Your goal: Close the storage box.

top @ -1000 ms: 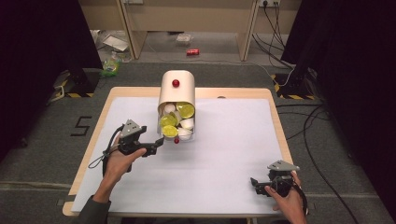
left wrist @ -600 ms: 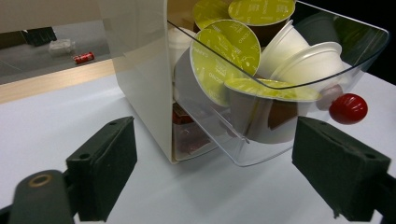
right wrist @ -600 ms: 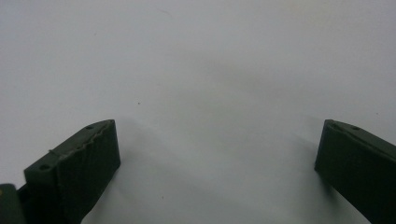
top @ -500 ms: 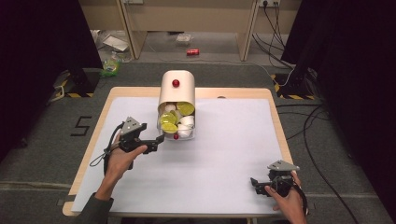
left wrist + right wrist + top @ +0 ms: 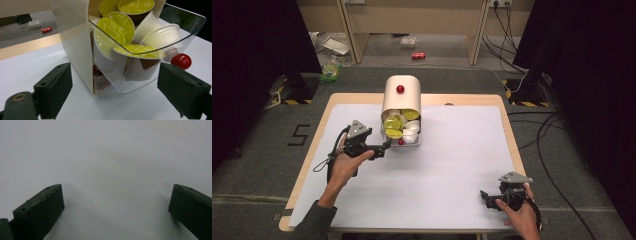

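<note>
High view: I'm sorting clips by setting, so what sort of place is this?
Probably a lab or recording room, not a home: a lone table under a white sheet, black curtains at both sides, loose cables and hazard tape on the grey carpet.

The right gripper [image 5: 116, 207] looks down along its two black jaws at the white table surface [image 5: 105, 157]. The jaws stand wide apart, one at the lower left corner and one at the lower right, and nothing is between them. The inner pad of the left jaw has a rough, slightly worn edge. Each jaw throws a soft shadow on the table. The surface is plain, with a few tiny dark specks.
</note>
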The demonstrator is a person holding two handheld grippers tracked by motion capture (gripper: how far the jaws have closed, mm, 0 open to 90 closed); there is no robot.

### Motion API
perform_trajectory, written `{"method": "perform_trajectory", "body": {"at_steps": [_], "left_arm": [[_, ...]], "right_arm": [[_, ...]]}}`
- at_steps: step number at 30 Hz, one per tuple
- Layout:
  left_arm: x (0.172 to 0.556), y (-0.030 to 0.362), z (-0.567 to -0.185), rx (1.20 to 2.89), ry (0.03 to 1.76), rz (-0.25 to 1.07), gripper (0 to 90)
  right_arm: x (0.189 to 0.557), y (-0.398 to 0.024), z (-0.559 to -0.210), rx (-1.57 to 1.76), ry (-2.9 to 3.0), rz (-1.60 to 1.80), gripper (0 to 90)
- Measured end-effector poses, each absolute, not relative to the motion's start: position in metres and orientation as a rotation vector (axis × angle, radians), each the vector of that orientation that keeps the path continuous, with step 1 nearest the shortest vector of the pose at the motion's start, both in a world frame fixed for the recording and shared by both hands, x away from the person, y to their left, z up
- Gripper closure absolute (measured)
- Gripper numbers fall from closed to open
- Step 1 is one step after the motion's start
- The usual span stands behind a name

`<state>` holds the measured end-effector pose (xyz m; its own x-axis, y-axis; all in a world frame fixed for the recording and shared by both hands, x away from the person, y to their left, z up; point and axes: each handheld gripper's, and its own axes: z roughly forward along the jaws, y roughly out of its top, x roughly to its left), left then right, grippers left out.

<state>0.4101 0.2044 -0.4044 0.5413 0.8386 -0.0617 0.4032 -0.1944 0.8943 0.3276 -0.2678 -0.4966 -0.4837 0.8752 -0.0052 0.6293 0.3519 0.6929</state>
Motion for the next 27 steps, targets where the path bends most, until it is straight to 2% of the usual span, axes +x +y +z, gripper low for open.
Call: {"method": "perform_trajectory", "body": {"at_steps": [27], "left_arm": [[0.43, 0.201, -0.403, 1.843, 1.057, 0.59, 12.1]], "right_arm": [[0.328, -0.268, -0.497, 1.321, 2.245, 0.899, 0.3]]}}
